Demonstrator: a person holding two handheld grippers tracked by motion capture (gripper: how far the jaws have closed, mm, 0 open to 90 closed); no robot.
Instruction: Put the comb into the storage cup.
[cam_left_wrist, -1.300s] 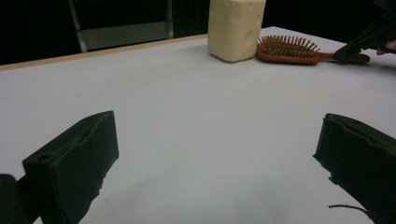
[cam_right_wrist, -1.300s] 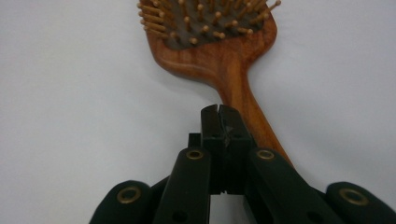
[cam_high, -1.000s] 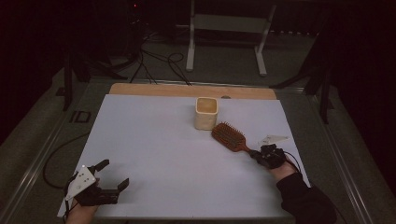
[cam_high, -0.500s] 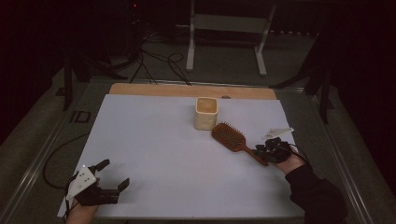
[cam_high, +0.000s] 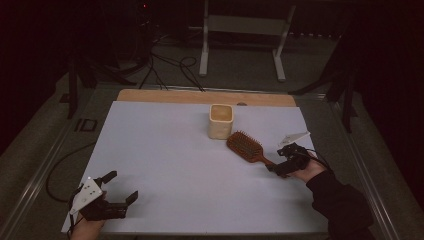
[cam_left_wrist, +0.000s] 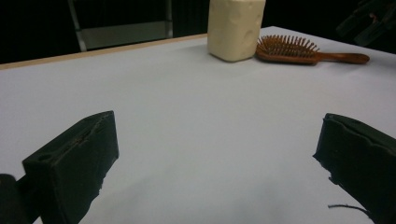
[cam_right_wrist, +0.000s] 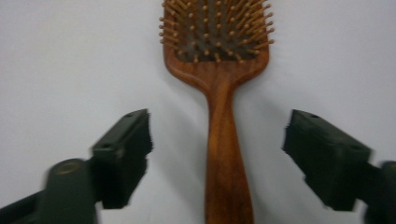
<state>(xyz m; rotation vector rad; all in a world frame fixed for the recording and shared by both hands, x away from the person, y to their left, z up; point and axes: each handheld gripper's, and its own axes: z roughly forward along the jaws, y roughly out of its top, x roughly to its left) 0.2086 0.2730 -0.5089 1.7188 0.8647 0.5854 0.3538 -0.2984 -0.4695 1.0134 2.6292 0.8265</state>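
Right gripper (cam_right_wrist: 217, 154) is just opening its jaws wide; the hairbrush (cam_high: 248, 148) handle is lying between them, untouched, bristles up on the white table (cam_high: 165, 150). Cream cup (cam_high: 220, 121) is standing just beside the brush head. Left gripper (cam_high: 111, 196) is resting open, holding nothing, well apart.

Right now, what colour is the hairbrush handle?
Reddish-brown wood; the hairbrush handle shows best in the right gripper view.

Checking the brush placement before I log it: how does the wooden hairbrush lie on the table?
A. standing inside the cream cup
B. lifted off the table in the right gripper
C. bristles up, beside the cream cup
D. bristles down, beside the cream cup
C: the hairbrush lies flat with its bristles pointing up, next to the cream cup, and the right gripper straddles its handle with fingers apart, not pressing it.
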